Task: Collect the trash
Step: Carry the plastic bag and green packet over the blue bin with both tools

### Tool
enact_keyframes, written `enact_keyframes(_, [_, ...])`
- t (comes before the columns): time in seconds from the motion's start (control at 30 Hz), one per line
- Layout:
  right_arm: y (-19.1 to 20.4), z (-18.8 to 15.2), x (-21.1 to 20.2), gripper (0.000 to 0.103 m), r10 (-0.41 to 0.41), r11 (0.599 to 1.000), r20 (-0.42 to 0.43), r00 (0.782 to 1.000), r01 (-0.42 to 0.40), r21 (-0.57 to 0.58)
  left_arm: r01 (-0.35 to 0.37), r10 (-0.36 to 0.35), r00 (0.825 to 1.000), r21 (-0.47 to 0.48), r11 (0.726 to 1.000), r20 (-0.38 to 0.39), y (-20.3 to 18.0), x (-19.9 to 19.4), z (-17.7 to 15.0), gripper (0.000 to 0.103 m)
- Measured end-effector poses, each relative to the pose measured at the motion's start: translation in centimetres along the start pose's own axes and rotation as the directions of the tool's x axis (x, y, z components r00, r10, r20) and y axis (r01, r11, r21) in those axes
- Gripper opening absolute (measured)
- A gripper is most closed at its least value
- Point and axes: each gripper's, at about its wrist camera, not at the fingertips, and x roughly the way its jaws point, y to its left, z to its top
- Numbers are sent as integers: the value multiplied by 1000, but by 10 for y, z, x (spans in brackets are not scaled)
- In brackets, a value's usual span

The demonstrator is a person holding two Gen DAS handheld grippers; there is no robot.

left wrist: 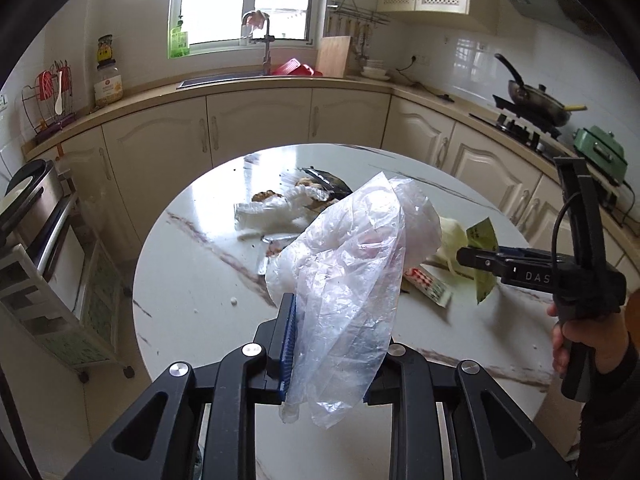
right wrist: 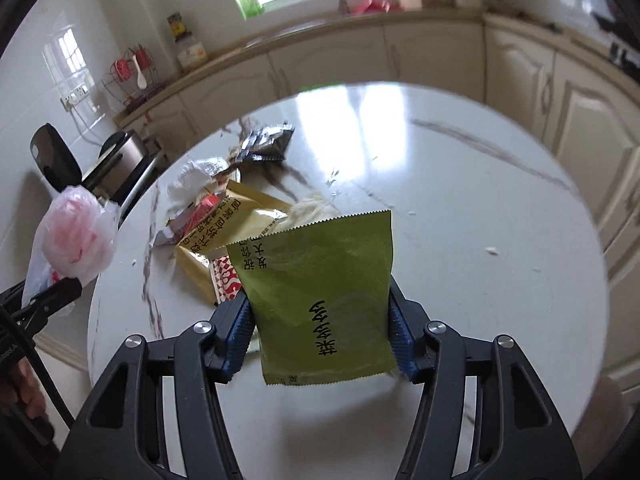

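Observation:
My left gripper (left wrist: 332, 336) is shut on a clear plastic bag (left wrist: 352, 264) that stands up above the round white marble table (left wrist: 192, 240); the bag also shows in the right wrist view (right wrist: 76, 236) at the left. My right gripper (right wrist: 320, 332) is shut on a green snack wrapper (right wrist: 320, 292), held above the table; the gripper shows in the left wrist view (left wrist: 476, 258) with the wrapper (left wrist: 486, 240). A gold packet (right wrist: 240, 224), a red-and-white wrapper (right wrist: 226, 276), a black wrapper (right wrist: 266, 142) and crumpled plastic (right wrist: 192, 180) lie on the table.
Cream kitchen cabinets (left wrist: 260, 124) curve behind the table, with a sink and faucet (left wrist: 266, 52) under the window. A stove with a pan (left wrist: 536, 100) is at the right. A wheeled rack with an appliance (left wrist: 44, 240) stands left of the table. Crumbs dot the tabletop (right wrist: 492, 252).

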Motion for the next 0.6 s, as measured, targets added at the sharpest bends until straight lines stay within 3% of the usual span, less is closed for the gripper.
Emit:
enact_keyframes(0.27, [39, -4, -50, 17, 8, 999, 123, 992, -2, -50, 65, -63, 997, -37, 997, 53, 18, -58, -24, 21])
enact_keyframes(0.47, [92, -8, -66, 16, 89, 991, 149, 985, -72, -114, 89, -80, 993, -91, 992, 92, 59, -103, -54, 21])
enact_keyframes(0.6, [163, -14, -61, 16, 232, 956, 115, 966, -204, -211, 59, -43, 993, -143, 988, 113, 99, -132, -83, 21])
